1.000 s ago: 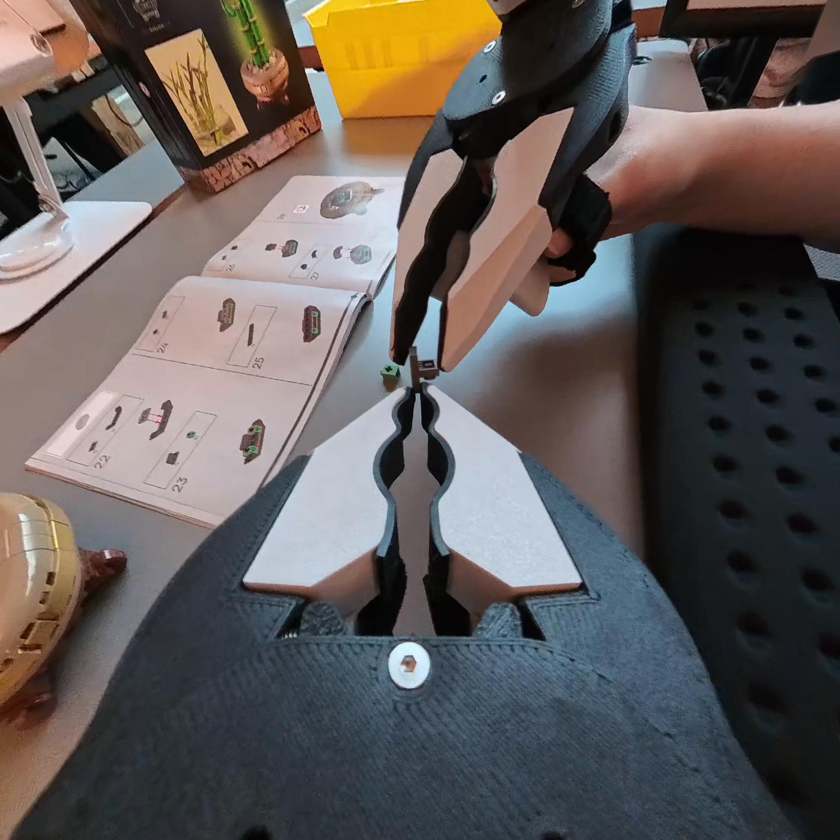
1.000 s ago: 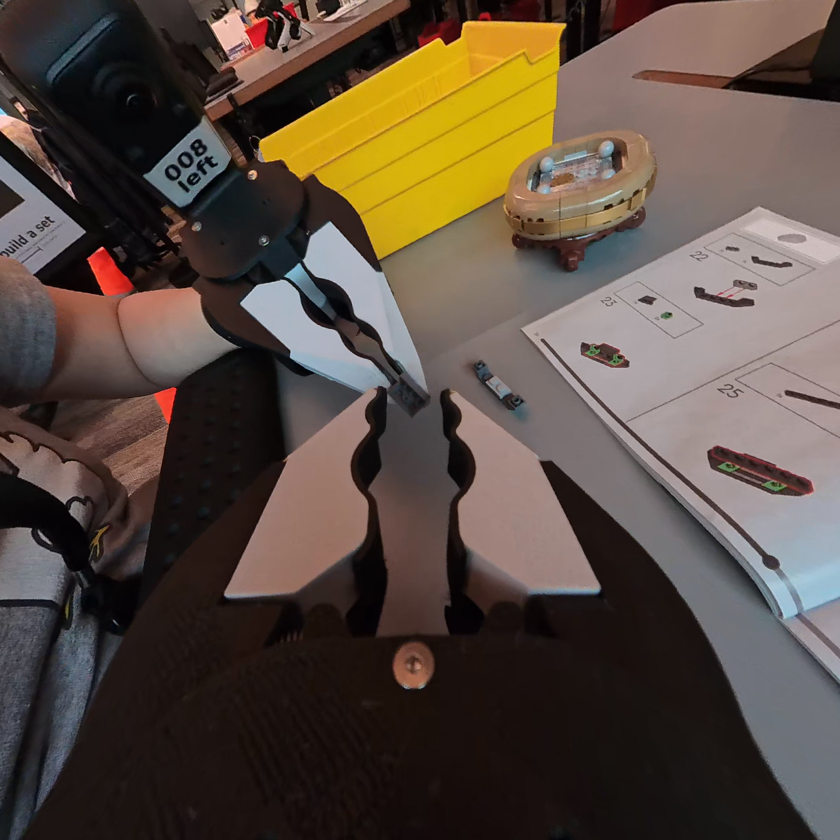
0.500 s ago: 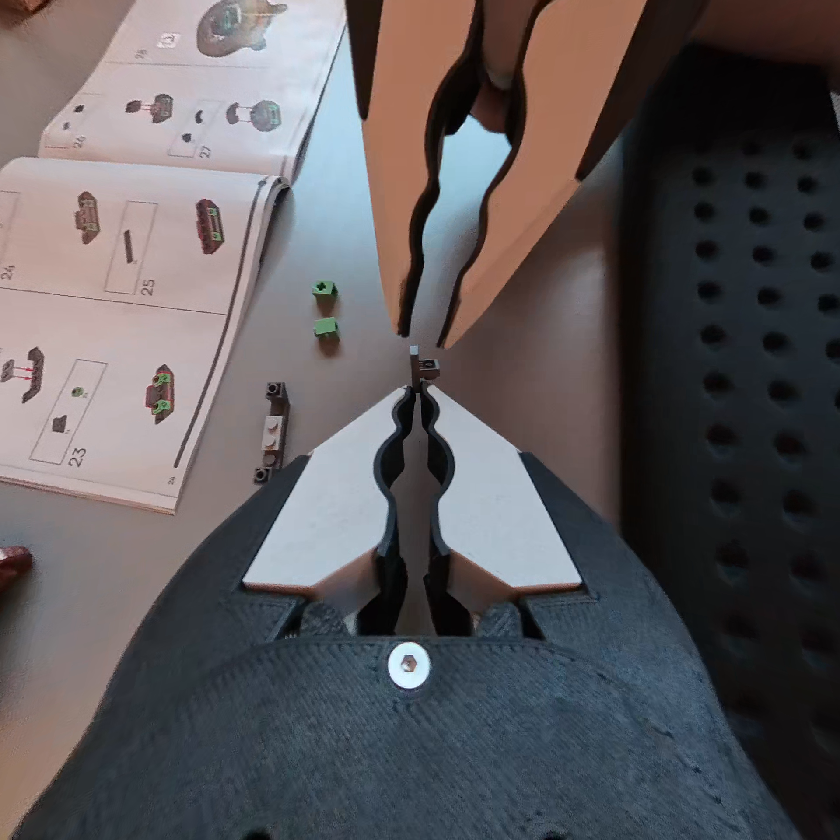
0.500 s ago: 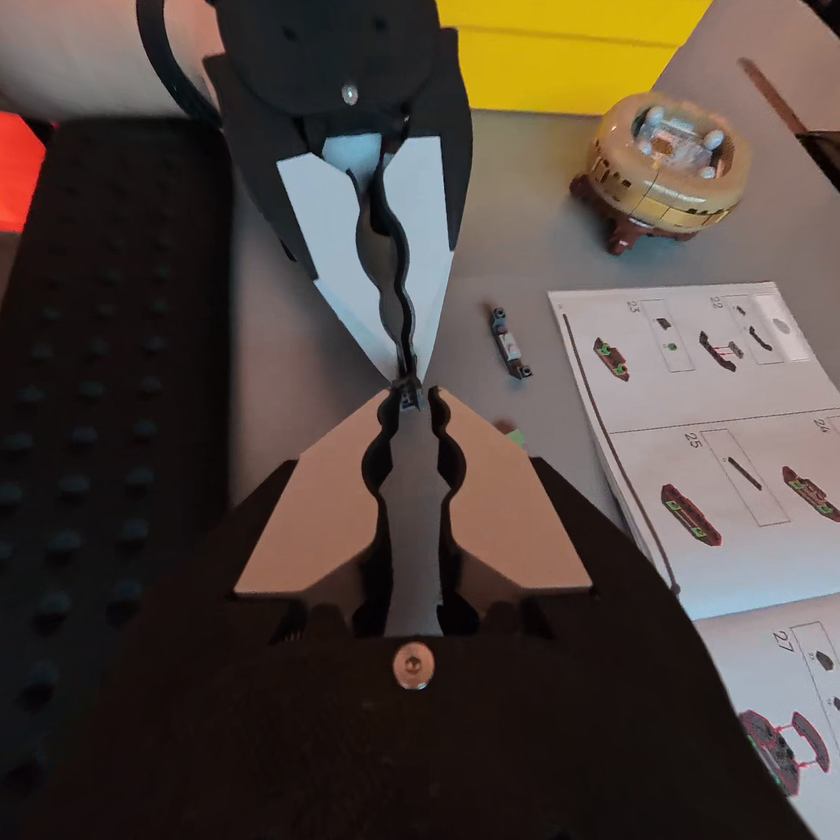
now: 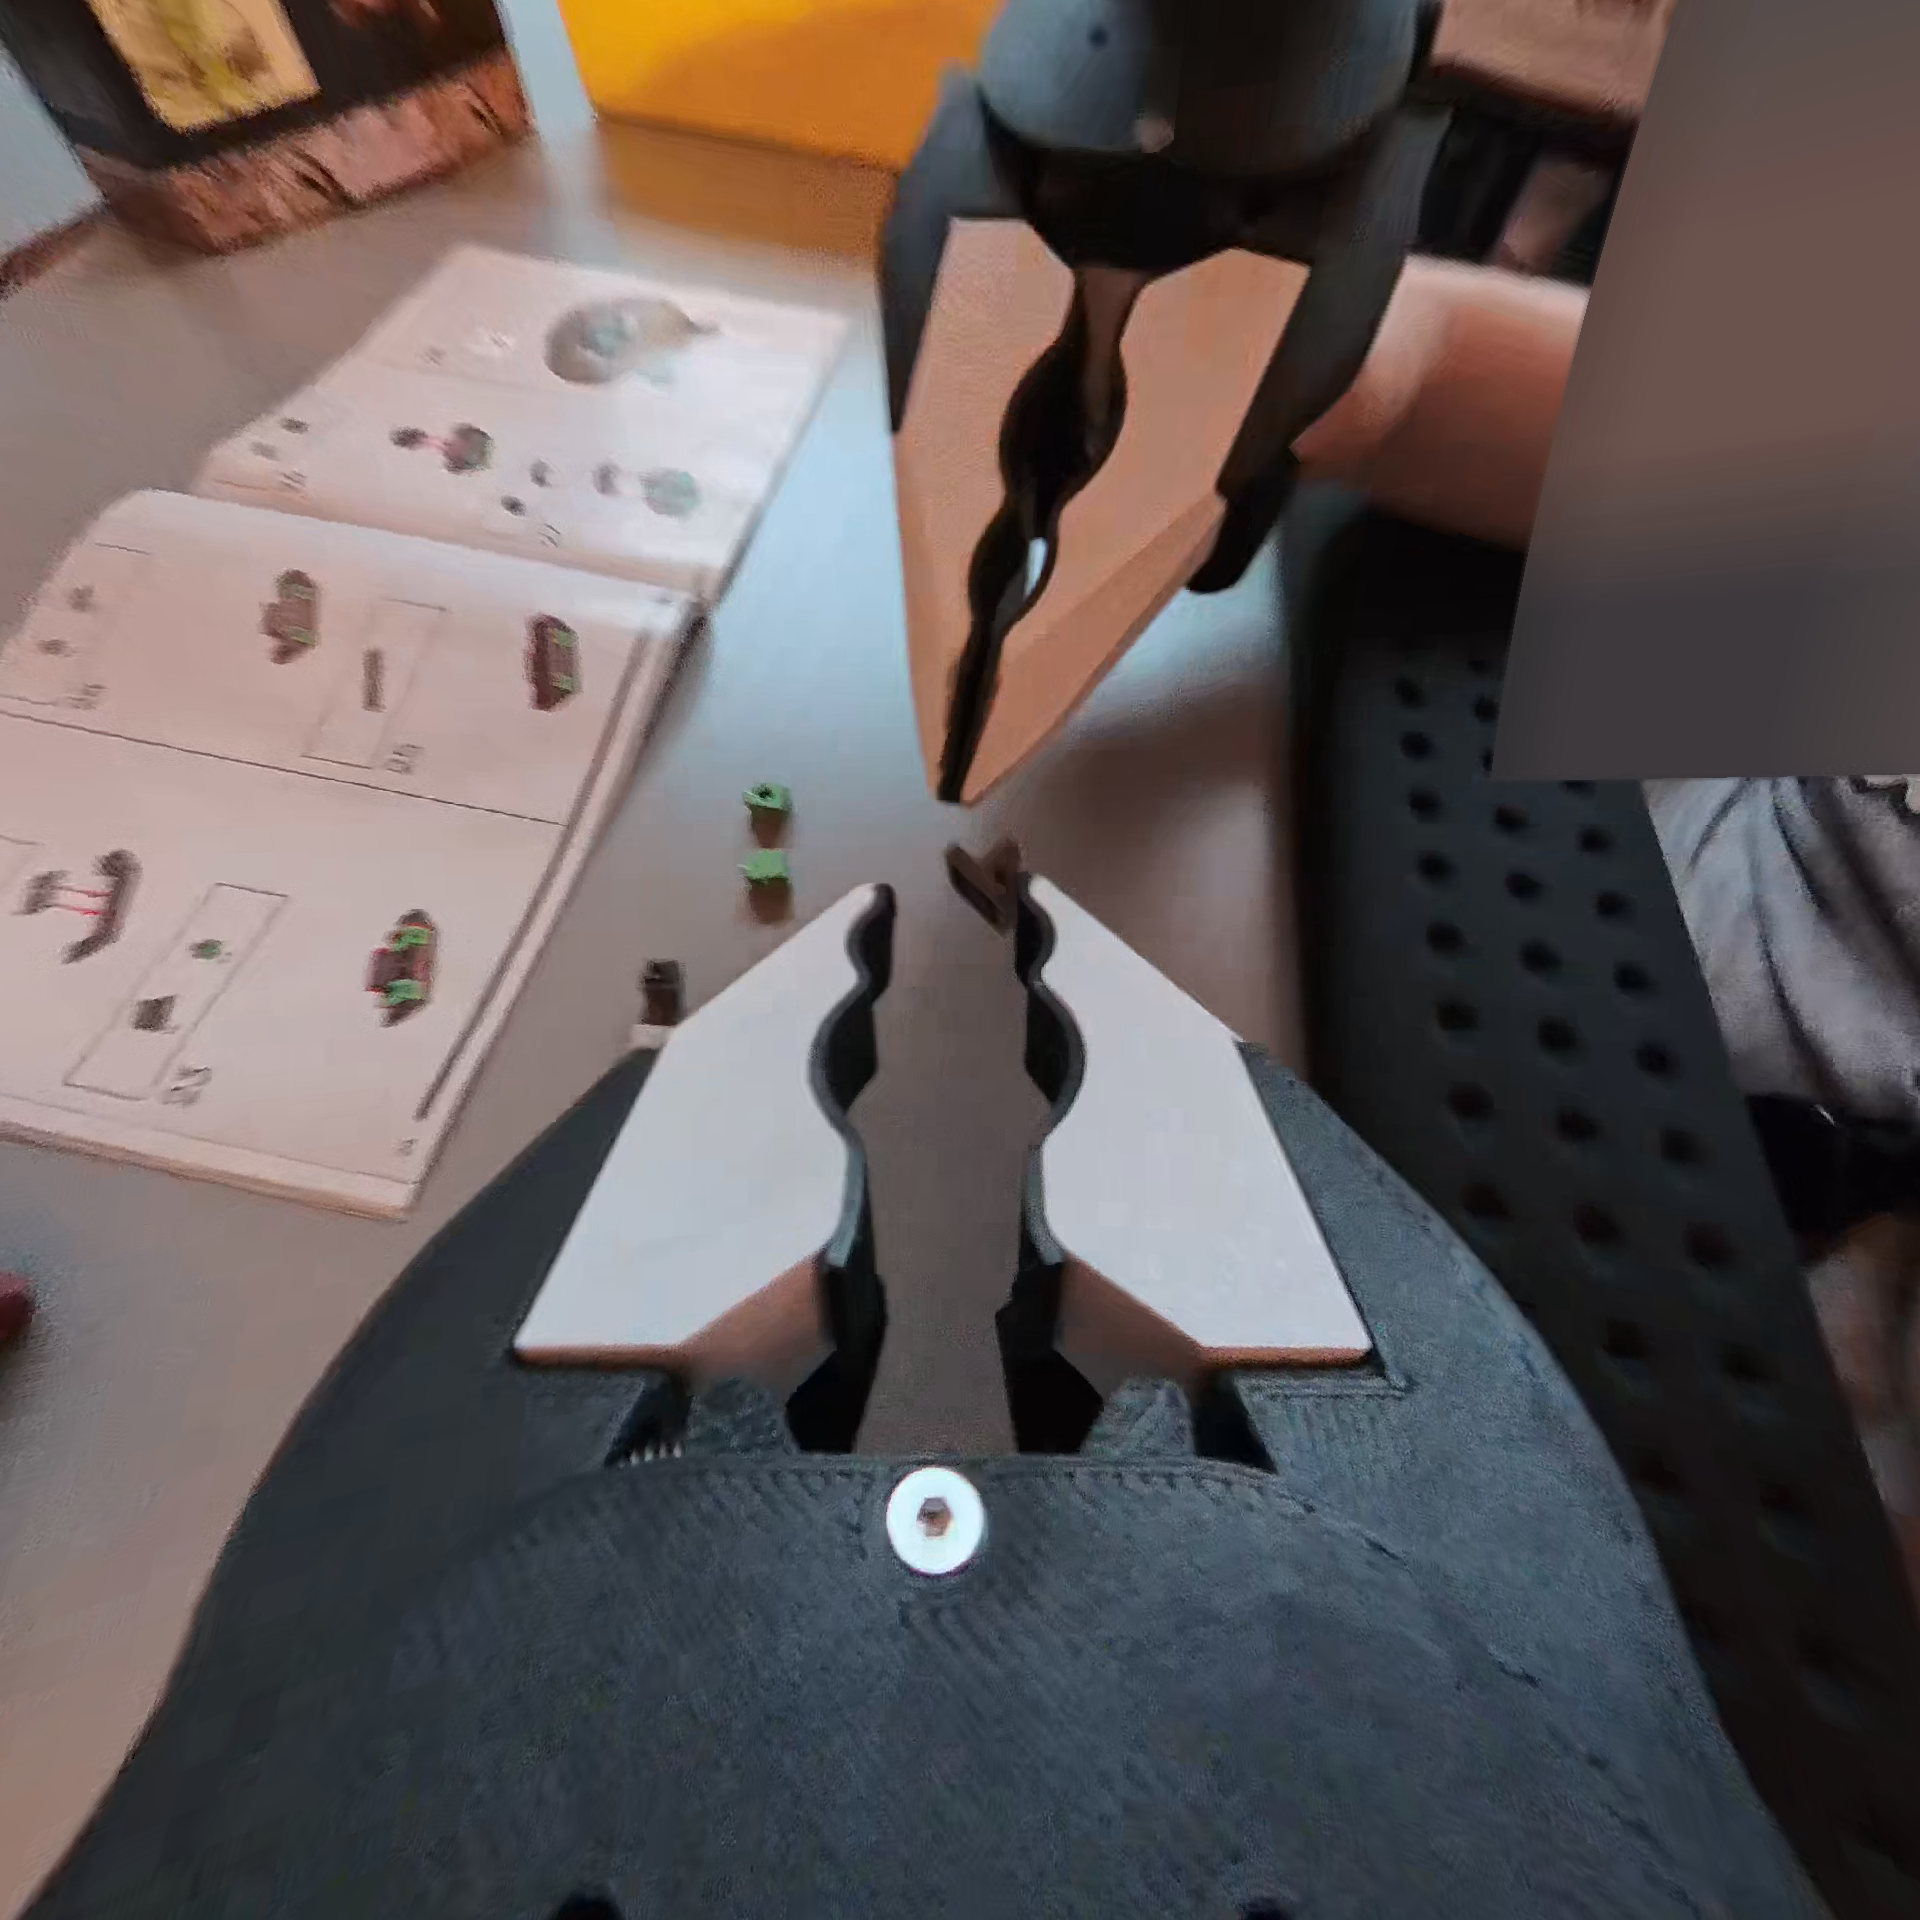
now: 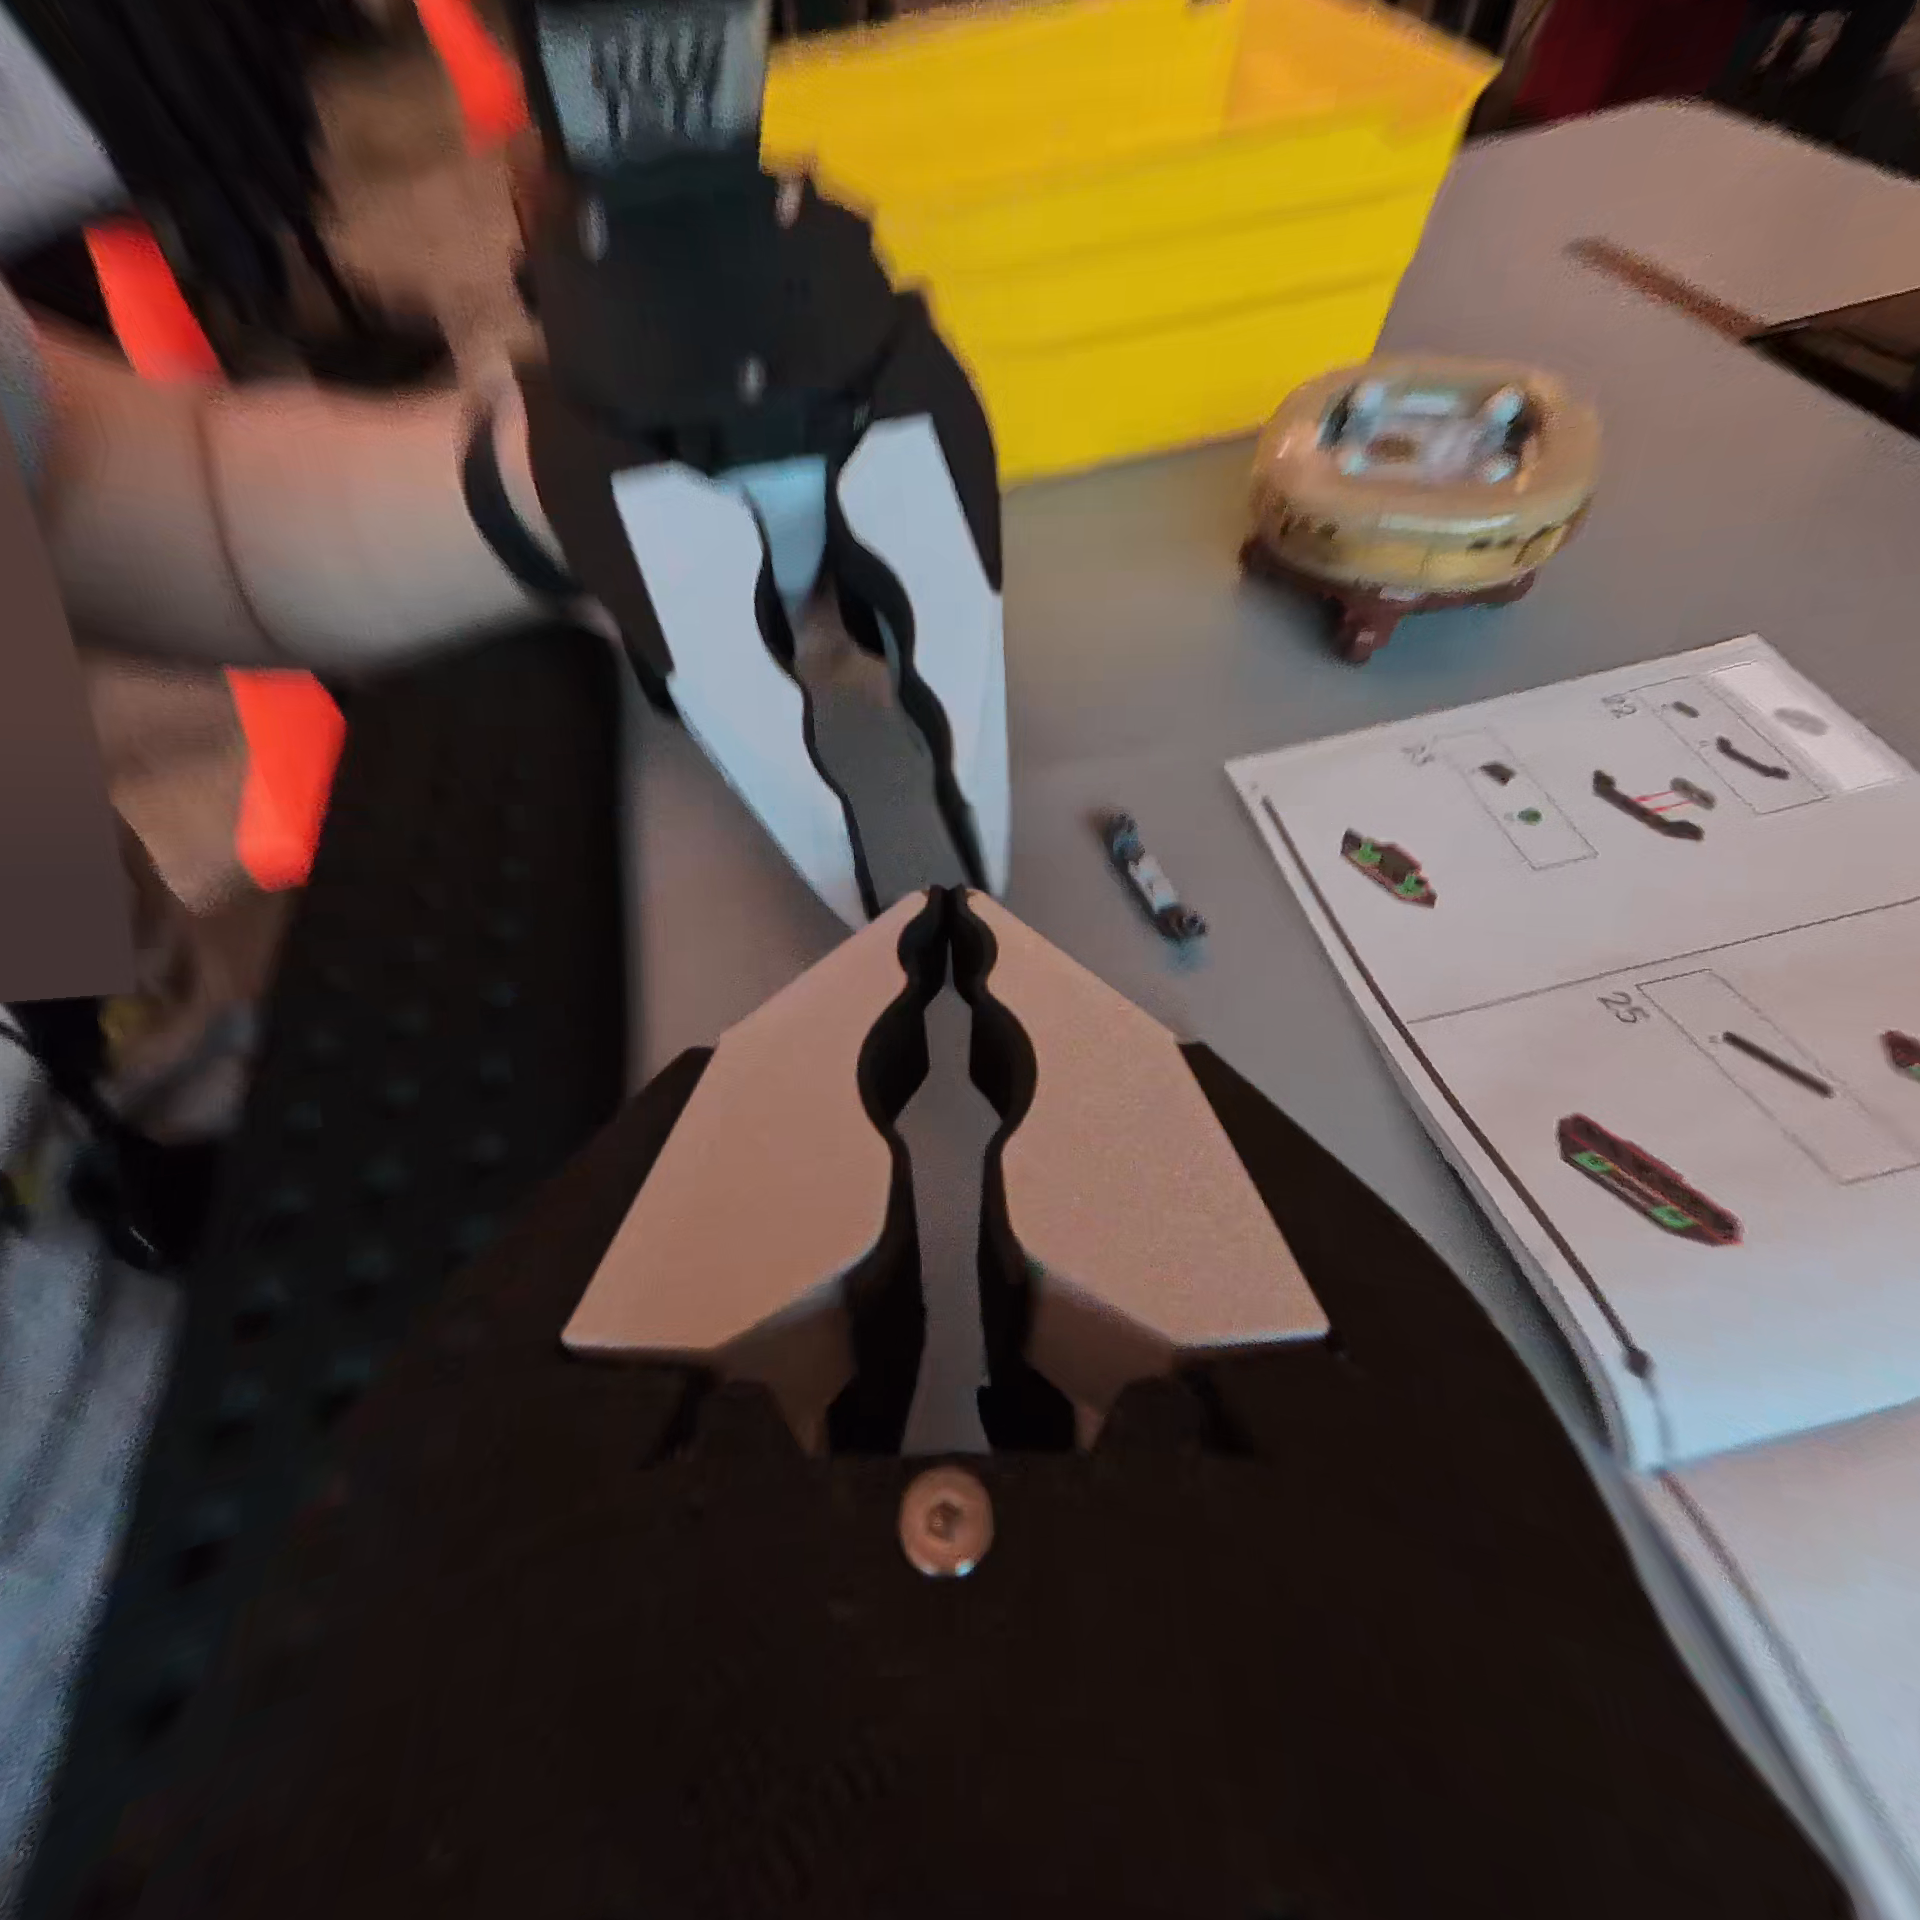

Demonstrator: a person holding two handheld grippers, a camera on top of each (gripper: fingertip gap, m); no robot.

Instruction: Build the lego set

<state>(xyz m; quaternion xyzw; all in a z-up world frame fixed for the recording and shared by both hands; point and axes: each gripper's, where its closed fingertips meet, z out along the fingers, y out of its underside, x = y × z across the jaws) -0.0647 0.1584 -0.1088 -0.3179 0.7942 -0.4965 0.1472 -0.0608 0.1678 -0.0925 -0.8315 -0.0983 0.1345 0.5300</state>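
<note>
A small dark brown lego piece (image 5: 985,885) lies loose beside the right fingertip of my left gripper (image 5: 951,894), whose jaws stand open with only table between them. My right gripper (image 6: 948,899) is shut, with nothing visible between its tips. In the left wrist view, the right gripper (image 5: 951,792) points down just above the brown piece, with a gap between them. The piece is hidden in the right wrist view, where the left gripper (image 6: 920,883) shows open. Both views are blurred by motion.
Two small green pieces (image 5: 767,831) and a dark strip piece (image 6: 1148,878) lie by the open instruction booklet (image 6: 1610,987). A tan pot model (image 6: 1423,499), a yellow bin (image 6: 1143,239) and the set's box (image 5: 260,104) stand farther back. A black perforated mat (image 5: 1507,987) is beside the grippers. My left and right fingertips are right by each other. The tan pot model (image 6: 1423,499) is about equally far from each gripper, around 20 cm.
My left gripper held the brown piece, then opened. My right gripper closed from open to fully shut, but its pads met on air and the piece stayed at the left fingertip.
</note>
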